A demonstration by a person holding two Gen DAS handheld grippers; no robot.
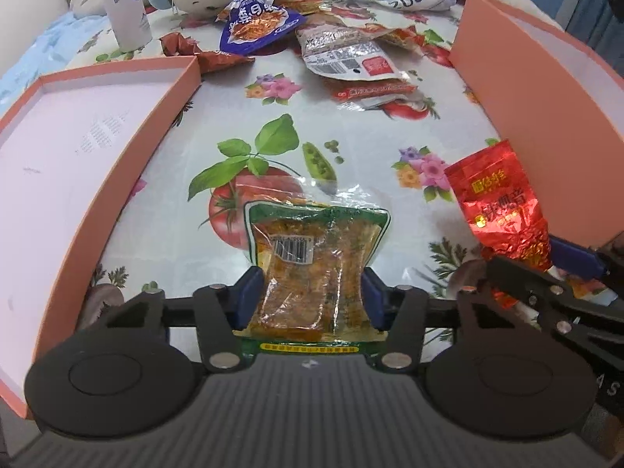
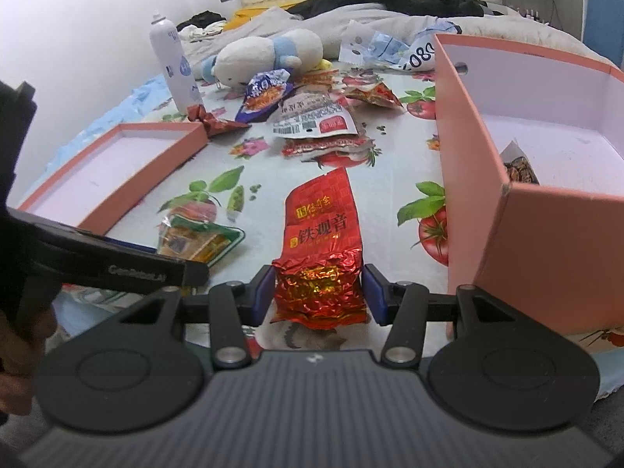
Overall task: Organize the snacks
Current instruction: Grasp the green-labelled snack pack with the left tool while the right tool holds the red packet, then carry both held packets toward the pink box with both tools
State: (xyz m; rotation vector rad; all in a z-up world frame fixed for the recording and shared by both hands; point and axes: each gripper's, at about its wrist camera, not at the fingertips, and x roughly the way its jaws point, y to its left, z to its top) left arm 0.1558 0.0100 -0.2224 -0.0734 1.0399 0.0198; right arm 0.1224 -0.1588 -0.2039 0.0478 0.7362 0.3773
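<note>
On the flowered tablecloth (image 1: pixel 273 117) between two pink boxes, we pinch a green-edged snack pack (image 1: pixel 318 257) in the left gripper (image 1: pixel 314 296) and a red foil pouch (image 2: pixel 321 257) in the right gripper (image 2: pixel 319 292) — mid-pickup, we judge — next needing lifts toward the deep box (image 2: pixel 546 241).

Red foil packet (image 2: pixel 320 249) (gold print), salmon-pink box (image 2: pixel 546 241).

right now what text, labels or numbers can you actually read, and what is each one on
"铁观音": red foil packet between the right claw's fingers.
"GenRobot.AI", faint: side of the left claw.
"080", upside down: crumpled blue-white bag at the back.
Barcode, digits too small: green-edged snack pack in the left claw.
Barcode and print, blurred: white pouch.
Purple bag lettering: too warped to read.
Spray can label: blurred.
</note>
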